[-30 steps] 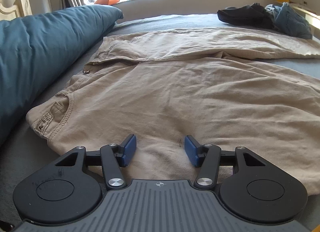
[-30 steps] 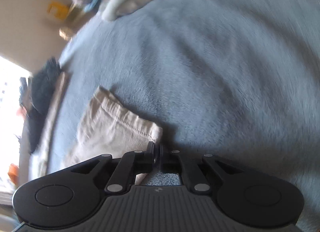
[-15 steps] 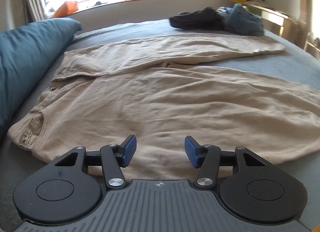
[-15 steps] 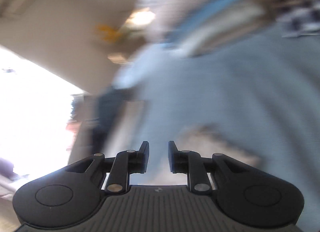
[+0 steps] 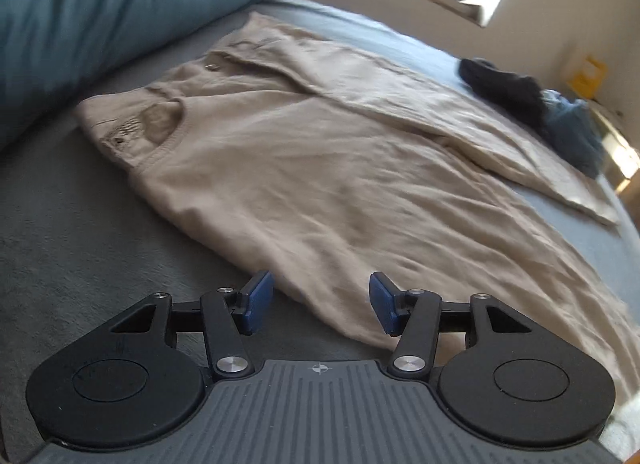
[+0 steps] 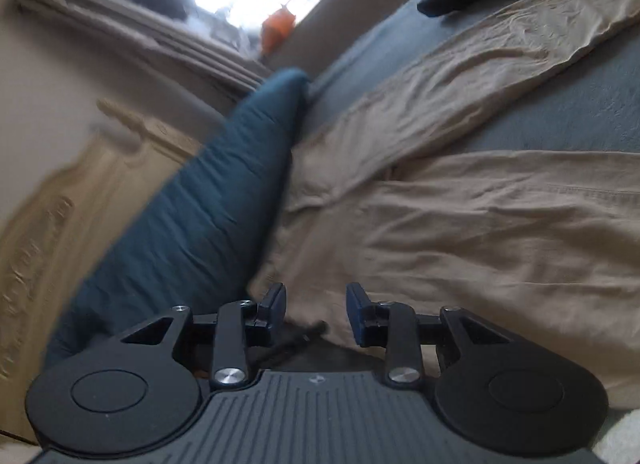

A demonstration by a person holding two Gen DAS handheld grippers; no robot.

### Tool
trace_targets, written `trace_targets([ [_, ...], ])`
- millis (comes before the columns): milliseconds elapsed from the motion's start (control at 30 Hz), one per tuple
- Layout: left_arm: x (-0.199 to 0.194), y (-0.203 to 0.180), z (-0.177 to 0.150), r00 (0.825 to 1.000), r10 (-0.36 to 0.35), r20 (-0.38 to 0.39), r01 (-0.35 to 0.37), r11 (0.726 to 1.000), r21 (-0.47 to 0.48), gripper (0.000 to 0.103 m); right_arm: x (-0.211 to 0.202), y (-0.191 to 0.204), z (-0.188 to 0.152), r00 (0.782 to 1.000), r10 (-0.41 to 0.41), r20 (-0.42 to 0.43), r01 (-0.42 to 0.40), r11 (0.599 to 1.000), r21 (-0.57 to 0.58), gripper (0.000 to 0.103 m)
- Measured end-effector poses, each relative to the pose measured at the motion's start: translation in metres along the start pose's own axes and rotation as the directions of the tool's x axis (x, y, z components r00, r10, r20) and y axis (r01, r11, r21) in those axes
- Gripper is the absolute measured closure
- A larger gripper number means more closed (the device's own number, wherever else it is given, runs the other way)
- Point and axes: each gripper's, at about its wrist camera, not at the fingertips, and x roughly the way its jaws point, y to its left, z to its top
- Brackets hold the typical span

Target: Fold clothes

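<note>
Left wrist view: the left gripper (image 5: 318,300) hangs wide open and empty, right at the near edge of the beige trousers (image 5: 340,168) spread flat on the grey bed (image 5: 80,248), teal pillow (image 5: 100,4) alongside. Right wrist view: the right gripper (image 6: 316,310) gapes too, holding nothing, over the trousers' (image 6: 480,232) waist end, beside the pillow (image 6: 208,204).

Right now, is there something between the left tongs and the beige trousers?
Nothing visible. The open left tongs sit right at the near edge of the beige trousers; only bare grey bed cover lies beside them.
</note>
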Motion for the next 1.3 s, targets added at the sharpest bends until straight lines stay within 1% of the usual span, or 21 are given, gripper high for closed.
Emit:
trace_targets([
  [67,0.006,0.002,0.002,0.999,0.032,0.004,-0.032,0.999,0.014,0.05,0.011,-0.002,-0.011,0.998,-0.048,-0.036,0.047,0.999,-0.025,0.073],
  [200,0.011,0.008,0.001,0.999,0.049,0.005,-0.049,0.999,0.022,0.05,0.034,-0.005,-0.033,0.984,-0.147,-0.103,0.139,0.987,-0.078,0.076],
  [300,0.009,0.015,0.0,0.999,0.048,0.012,-0.048,0.999,0.025,0.05,0.051,-0.007,-0.05,0.964,-0.221,-0.15,0.204,0.971,-0.122,0.079],
  [433,0.005,0.022,0.006,0.997,0.071,0.042,-0.072,0.997,0.022,0.05,0.073,-0.01,-0.072,0.925,-0.32,-0.205,0.285,0.941,-0.185,0.081],
  [467,0.004,0.024,0.009,0.995,0.079,0.054,-0.08,0.997,0.017,0.05,0.074,-0.008,-0.067,0.923,-0.343,-0.175,0.305,0.929,-0.208,0.081],
  [500,0.003,0.025,0.011,0.994,0.085,0.066,-0.086,0.996,0.011,0.05,0.07,-0.003,-0.052,0.928,-0.359,-0.102,0.33,0.916,-0.229,0.081],
  [533,0.002,0.025,0.014,0.994,0.085,0.075,-0.085,0.996,0.005,0.05,0.069,-0.003,-0.036,0.926,-0.377,-0.037,0.358,0.904,-0.234,0.081],
  [600,0.001,0.02,0.019,0.99,0.091,0.105,-0.094,0.995,0.024,0.05,0.074,-0.013,-0.01,0.902,-0.429,0.051,0.429,0.876,-0.219,0.081],
  [633,0.0,0.015,0.021,0.988,0.093,0.122,-0.1,0.994,0.047,0.05,0.08,-0.022,-0.002,0.885,-0.461,0.062,0.464,0.862,-0.203,0.081],
  [667,0.0,0.009,0.022,0.986,0.091,0.138,-0.102,0.992,0.079,0.05,0.087,-0.034,-0.001,0.875,-0.483,0.034,0.481,0.858,-0.182,0.081],
  [700,0.0,0.003,0.023,0.985,0.084,0.15,-0.101,0.989,0.11,0.05,0.095,-0.045,-0.004,0.869,-0.494,-0.019,0.485,0.86,-0.157,0.081],
  [767,0.002,-0.008,0.024,0.985,0.056,0.164,-0.083,0.983,0.162,0.05,0.1,-0.055,-0.028,0.878,-0.471,-0.08,0.461,0.879,-0.124,0.081],
  [800,0.004,-0.014,0.024,0.985,0.04,0.166,-0.071,0.979,0.191,0.05,0.098,-0.05,-0.04,0.88,-0.466,-0.093,0.451,0.881,-0.143,0.081],
  [900,0.016,-0.029,0.022,0.989,0.01,0.146,-0.049,0.962,0.268,0.05,0.087,-0.035,-0.06,0.873,-0.464,-0.151,0.432,0.879,-0.2,0.08],
  [967,0.028,-0.038,0.021,0.993,0.008,0.12,-0.046,0.948,0.314,0.05,0.08,-0.025,-0.073,0.866,-0.463,-0.189,0.417,0.877,-0.237,0.08],
  [1000,0.034,-0.042,0.02,0.994,0.034,0.107,-0.068,0.941,0.333,0.05,0.076,-0.022,-0.072,0.87,-0.458,-0.185,0.412,0.879,-0.24,0.08],
  [1067,0.041,-0.043,0.018,0.991,0.097,0.088,-0.122,0.931,0.345,0.05,0.081,-0.017,-0.048,0.89,-0.445,-0.101,0.417,0.883,-0.217,0.08],
  [1133,0.041,-0.034,0.018,0.989,0.128,0.074,-0.145,0.941,0.307,0.05,0.087,-0.018,-0.027,0.898,-0.439,-0.013,0.427,0.88,-0.209,0.08],
  [1167,0.041,-0.03,0.018,0.987,0.144,0.067,-0.157,0.945,0.288,0.05,0.091,-0.018,-0.025,0.9,-0.435,0.006,0.426,0.879,-0.214,0.08],
  [1233,0.037,-0.02,0.019,0.983,0.17,0.067,-0.182,0.95,0.255,0.05,0.103,-0.018,-0.037,0.904,-0.428,-0.011,0.413,0.877,-0.244,0.08],
  [1300,0.034,-0.01,0.019,0.976,0.202,0.078,-0.215,0.947,0.239,0.05,0.115,-0.018,-0.048,0.906,-0.421,-0.027,0.399,0.875,-0.275,0.079],
])
